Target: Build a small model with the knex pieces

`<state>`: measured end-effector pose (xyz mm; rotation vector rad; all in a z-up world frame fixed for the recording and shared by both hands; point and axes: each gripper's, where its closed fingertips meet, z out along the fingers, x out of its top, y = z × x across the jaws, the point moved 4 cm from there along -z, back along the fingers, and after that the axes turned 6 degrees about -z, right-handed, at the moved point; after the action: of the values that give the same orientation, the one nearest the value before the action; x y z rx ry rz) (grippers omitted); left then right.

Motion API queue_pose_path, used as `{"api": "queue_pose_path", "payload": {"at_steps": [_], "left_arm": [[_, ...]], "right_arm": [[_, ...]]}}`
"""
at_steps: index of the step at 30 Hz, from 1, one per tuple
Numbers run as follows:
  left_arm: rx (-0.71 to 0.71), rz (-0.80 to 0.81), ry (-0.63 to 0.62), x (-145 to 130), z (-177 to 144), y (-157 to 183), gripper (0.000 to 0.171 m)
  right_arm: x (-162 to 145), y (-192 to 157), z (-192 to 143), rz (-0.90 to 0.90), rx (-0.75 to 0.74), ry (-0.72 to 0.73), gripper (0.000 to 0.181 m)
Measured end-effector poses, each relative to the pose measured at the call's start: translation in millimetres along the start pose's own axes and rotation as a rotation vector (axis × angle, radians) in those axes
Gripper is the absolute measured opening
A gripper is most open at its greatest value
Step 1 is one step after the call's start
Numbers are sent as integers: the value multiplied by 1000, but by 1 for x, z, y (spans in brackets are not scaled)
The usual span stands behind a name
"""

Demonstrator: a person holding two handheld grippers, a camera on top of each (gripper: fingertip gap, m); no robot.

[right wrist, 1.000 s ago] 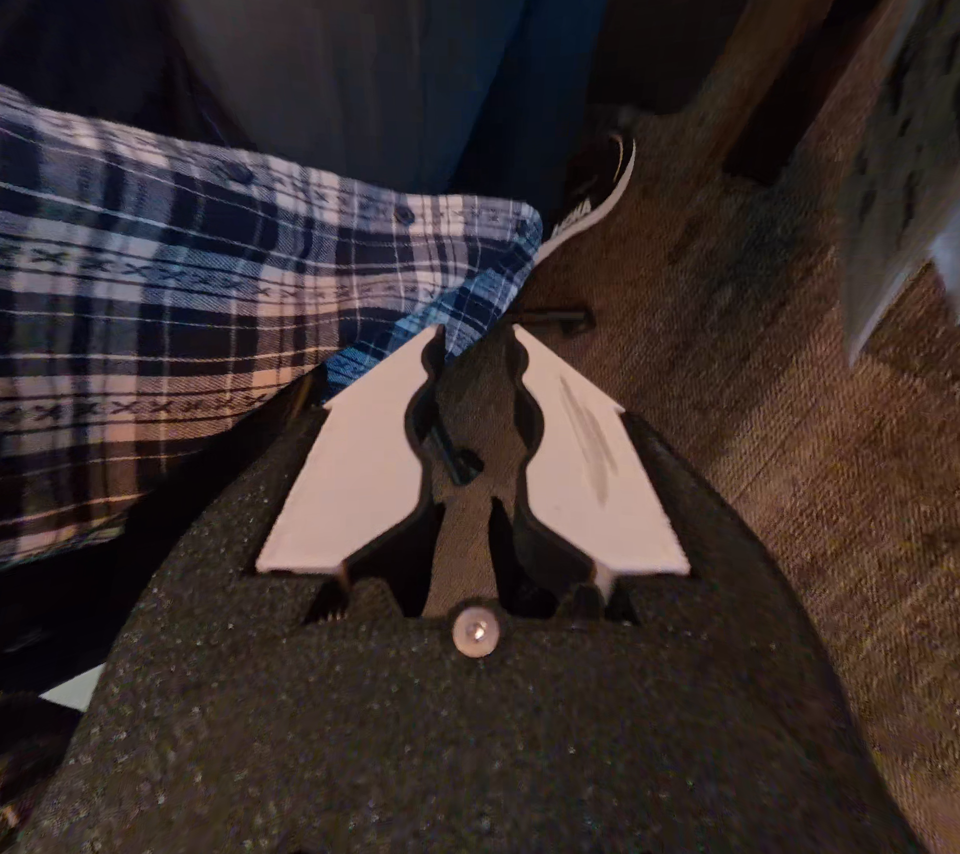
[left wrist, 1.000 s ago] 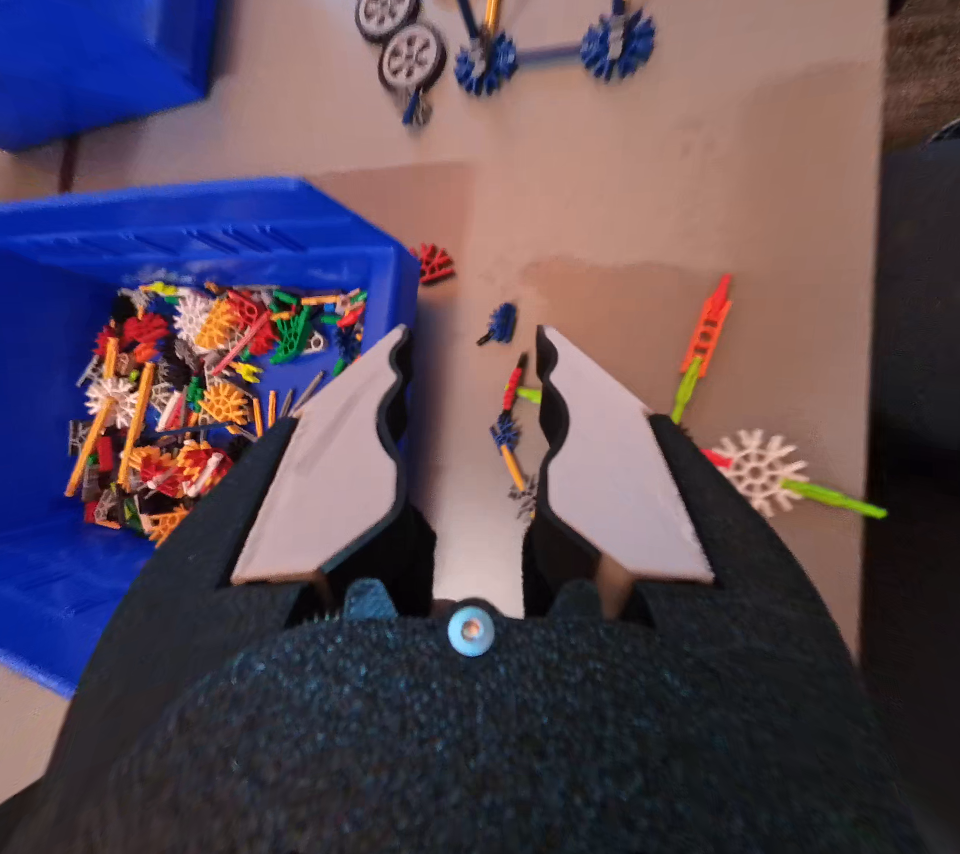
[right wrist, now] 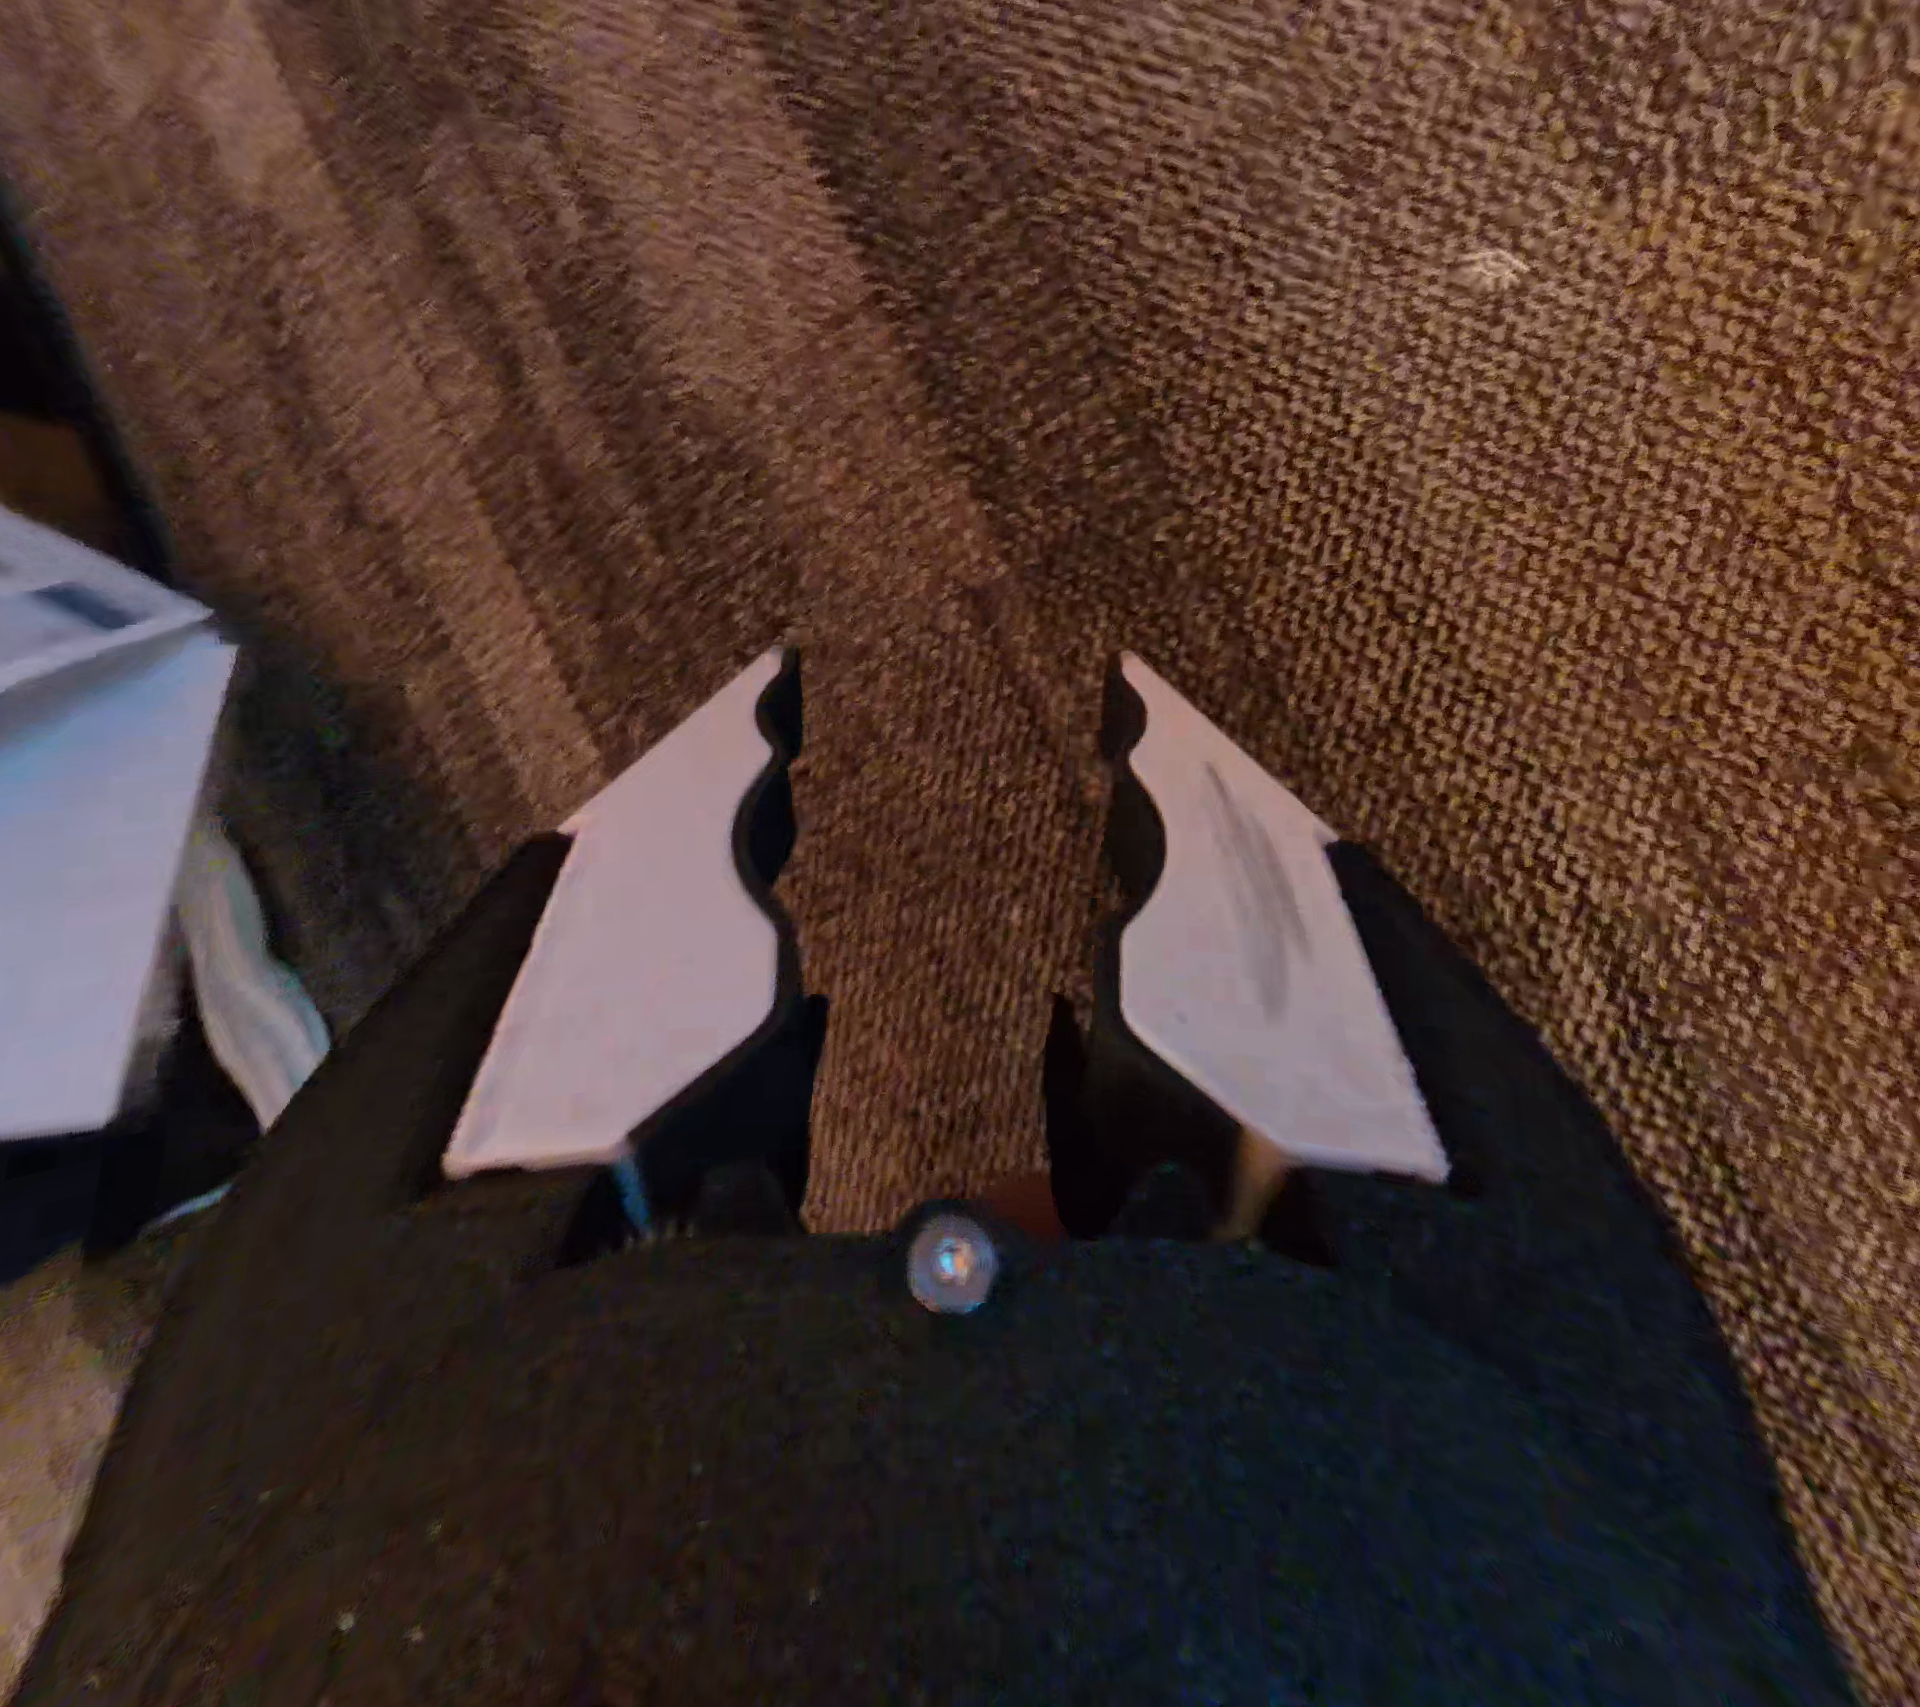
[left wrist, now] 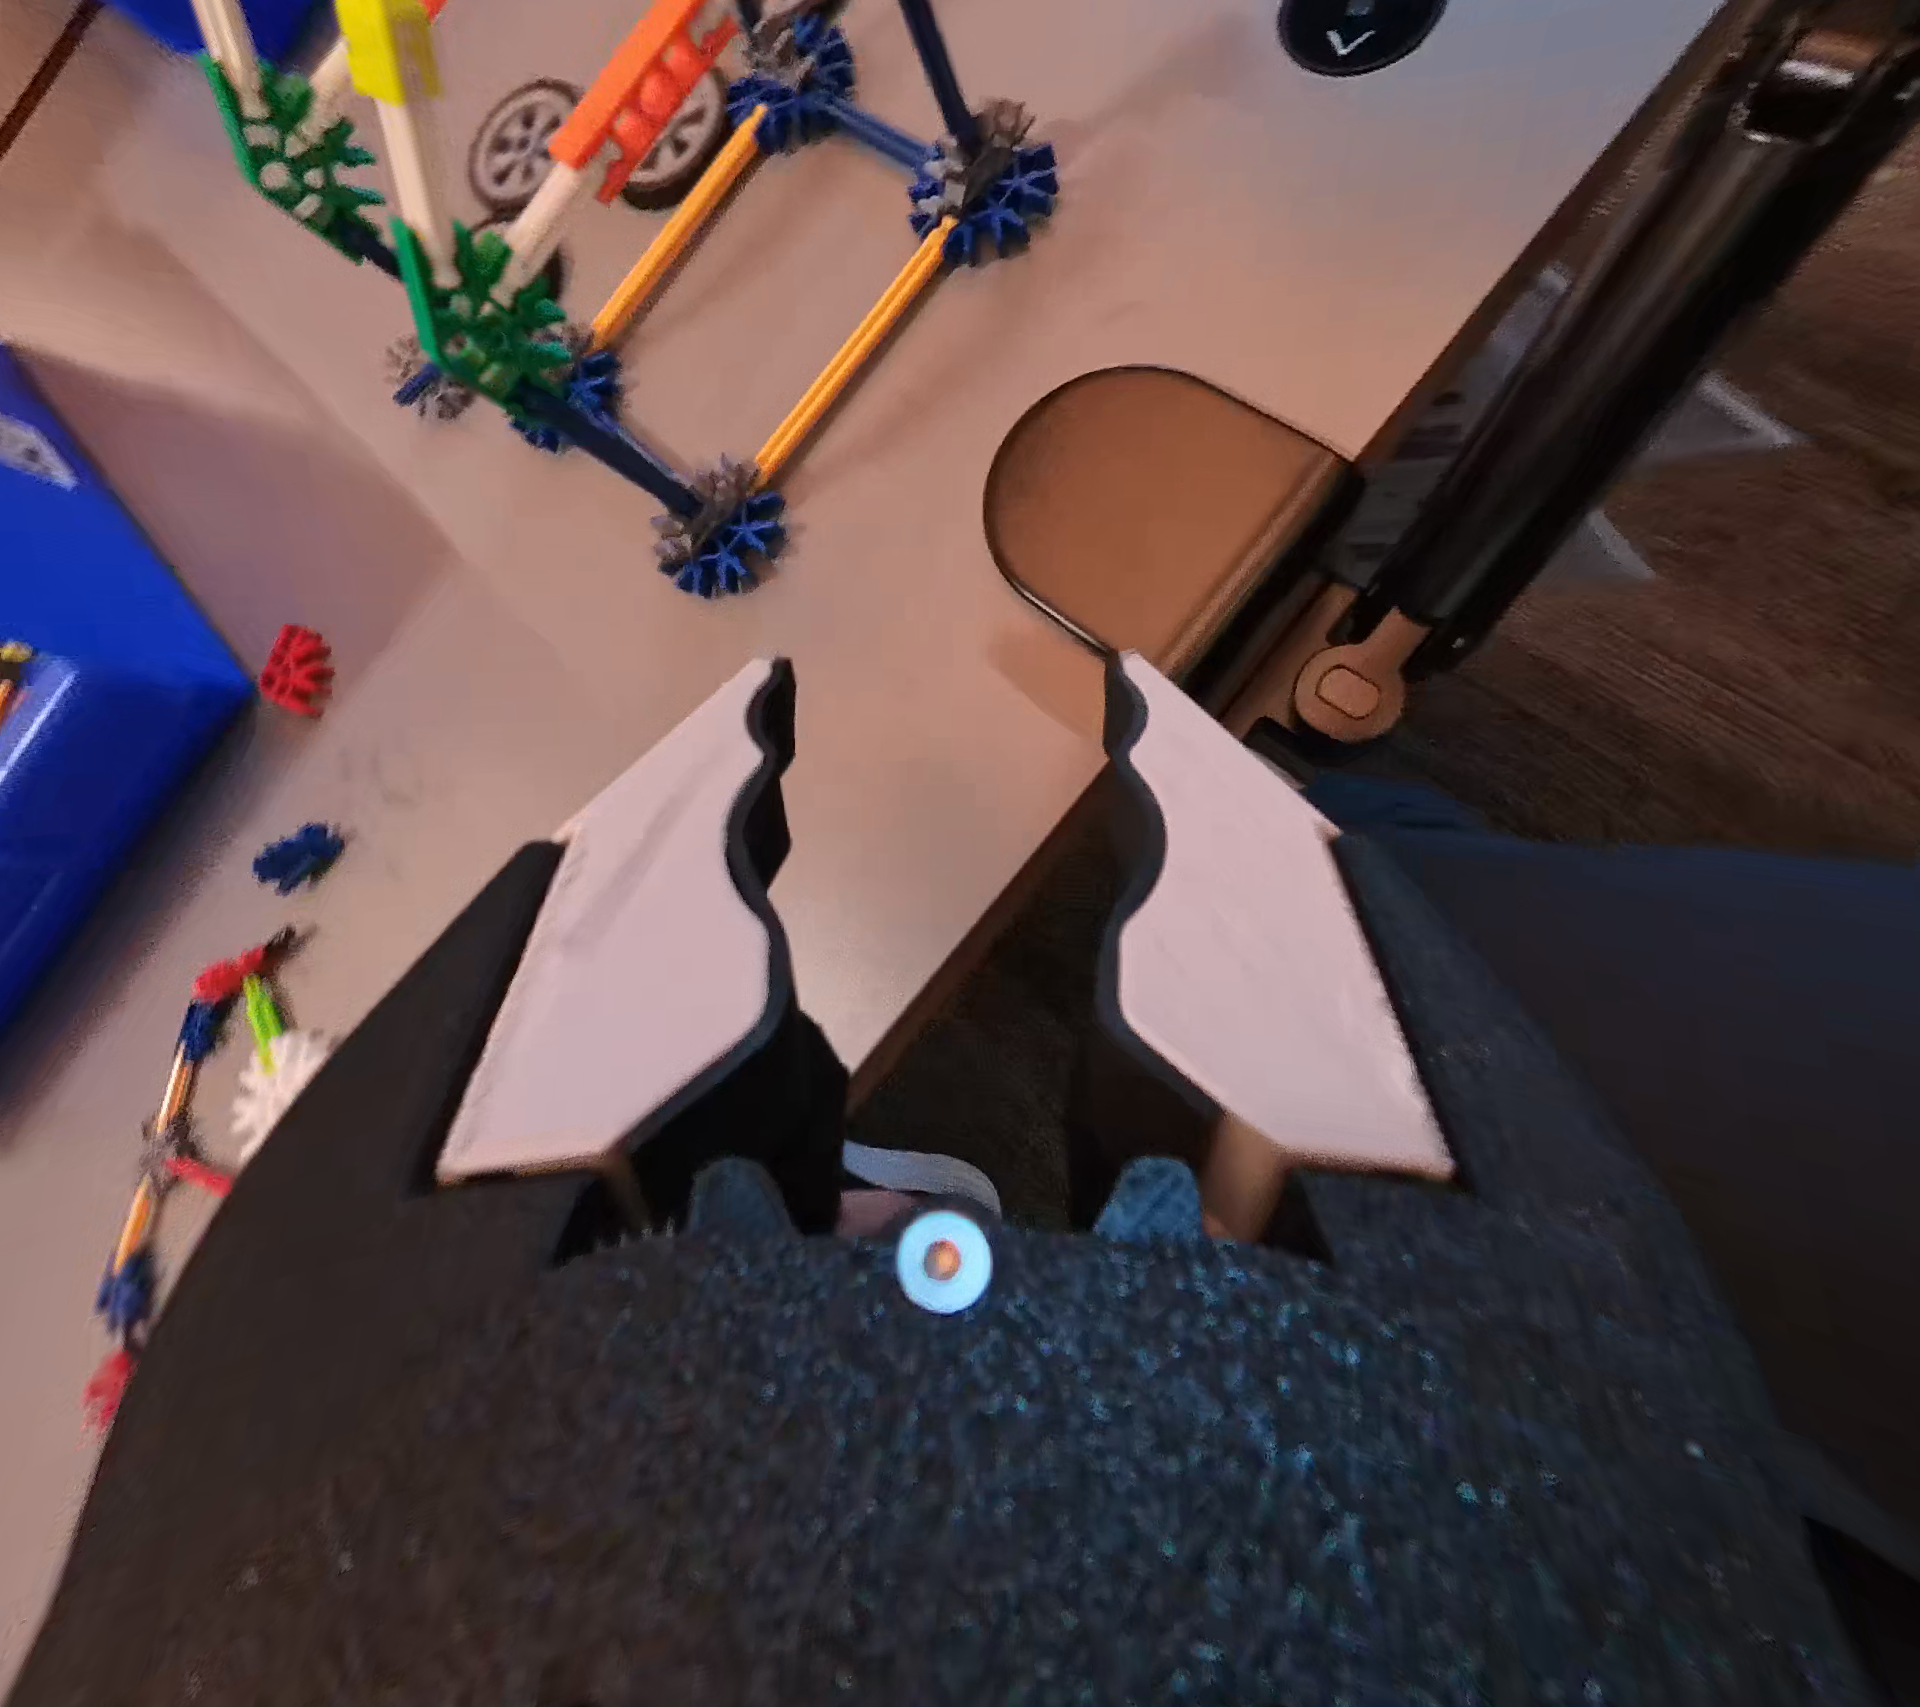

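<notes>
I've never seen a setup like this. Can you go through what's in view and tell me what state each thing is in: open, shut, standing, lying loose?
left gripper: open, empty, above the table edge.
right gripper: open, empty, over brown carpet.
rod-and-connector frame: assembled, standing upright on the table.
red connector: loose, beside the blue bin.
blue connector: loose on the table.
white snowflake connector: lying flat, partly hidden by the gripper.

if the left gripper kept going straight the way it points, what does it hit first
Probably the bare tabletop near its edge: the open, empty left gripper points there. The rounded brown insert lies just right of that line, the rod-and-connector frame farther left. Depth is unclear.
</notes>
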<state>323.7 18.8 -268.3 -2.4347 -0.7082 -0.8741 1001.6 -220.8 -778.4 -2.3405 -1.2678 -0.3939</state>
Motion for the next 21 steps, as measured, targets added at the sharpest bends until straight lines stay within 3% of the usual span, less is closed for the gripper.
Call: {"api": "queue_pose_path", "payload": {"at_steps": [9,14,21], "left_arm": [[306,-171,-57,4,-4,2,58],[425,-173,-133,2,-5,-3,57],[567,-198,-225,-13,-25,-10,57]], "right_arm": [[25,116,106,-46,-76,-26,55],[43,153,150,-74,-120,-61,54],[46,182,194,-92,-179,-155,48]]}}
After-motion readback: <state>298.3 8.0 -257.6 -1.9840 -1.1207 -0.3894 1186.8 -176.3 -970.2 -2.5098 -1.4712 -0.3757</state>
